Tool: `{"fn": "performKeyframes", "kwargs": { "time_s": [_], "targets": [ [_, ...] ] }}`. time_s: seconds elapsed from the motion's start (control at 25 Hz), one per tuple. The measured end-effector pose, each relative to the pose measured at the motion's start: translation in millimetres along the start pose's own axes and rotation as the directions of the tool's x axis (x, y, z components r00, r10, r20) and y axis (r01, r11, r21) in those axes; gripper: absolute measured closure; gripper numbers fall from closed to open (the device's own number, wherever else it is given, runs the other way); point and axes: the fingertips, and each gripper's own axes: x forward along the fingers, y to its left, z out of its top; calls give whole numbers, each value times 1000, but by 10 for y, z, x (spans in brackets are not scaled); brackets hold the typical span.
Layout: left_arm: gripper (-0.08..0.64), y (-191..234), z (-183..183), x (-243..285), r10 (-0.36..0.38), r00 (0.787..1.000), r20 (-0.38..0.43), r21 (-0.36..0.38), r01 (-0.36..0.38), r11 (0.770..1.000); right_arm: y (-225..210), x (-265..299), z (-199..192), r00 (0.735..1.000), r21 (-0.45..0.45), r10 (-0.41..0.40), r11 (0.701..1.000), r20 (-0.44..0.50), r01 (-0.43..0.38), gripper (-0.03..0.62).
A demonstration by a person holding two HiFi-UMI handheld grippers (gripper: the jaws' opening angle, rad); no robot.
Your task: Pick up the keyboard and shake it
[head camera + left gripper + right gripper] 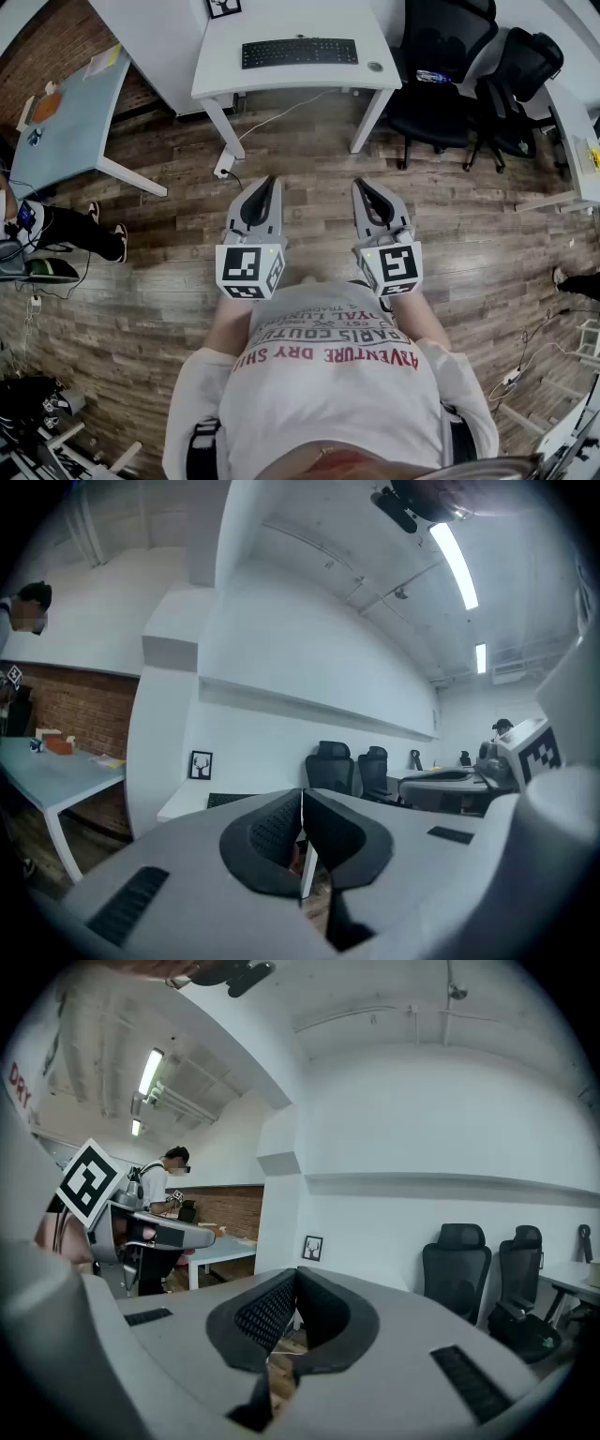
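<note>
A black keyboard [300, 52] lies flat on a white desk [281, 80] at the top of the head view, well ahead of both grippers. A sliver of the keyboard [225, 800] shows in the left gripper view, just over the left jaw. My left gripper [273, 180] is held level over the wooden floor, jaws together with nothing between them. My right gripper [357, 183] hangs beside it, also shut and empty. Both tips point toward the desk. In the right gripper view the keyboard is hidden.
Two black office chairs [445, 70] stand right of the desk. A pale blue table [66, 122] sits at the left, with a seated person's legs [80, 234] below it. A white power strip and cable [225, 164] lie on the floor under the desk. A small round object [375, 67] rests on the desk's right corner.
</note>
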Motion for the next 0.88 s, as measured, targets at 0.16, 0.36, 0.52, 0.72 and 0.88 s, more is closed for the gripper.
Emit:
{"fn": "performKeyframes", "kwargs": {
  "time_s": [0.16,0.36,0.52,0.72,0.88],
  "targets": [
    [532,39,-12,9,-8,1000,-7,-5,7,1000,32,17,66,1000,-13,-3,1000,14,4,568],
    [532,55,-33,23,-15,1000,-8,-18,15,1000,60,30,63,1000,-11,4,1000,4,-4,568],
    [533,73,-64,50,-26,999,-20,-39,25,999,18,25,58,1000,20,-29,999,-4,29,568],
    [533,66,-199,150,-40,998,-47,-78,36,996,-95,-3,-53,997,42,-66,997,-36,67,568],
    [532,54,-327,269,-26,997,-74,-105,19,994,-243,41,-215,995,57,-68,996,-73,73,568]
  ]
}}
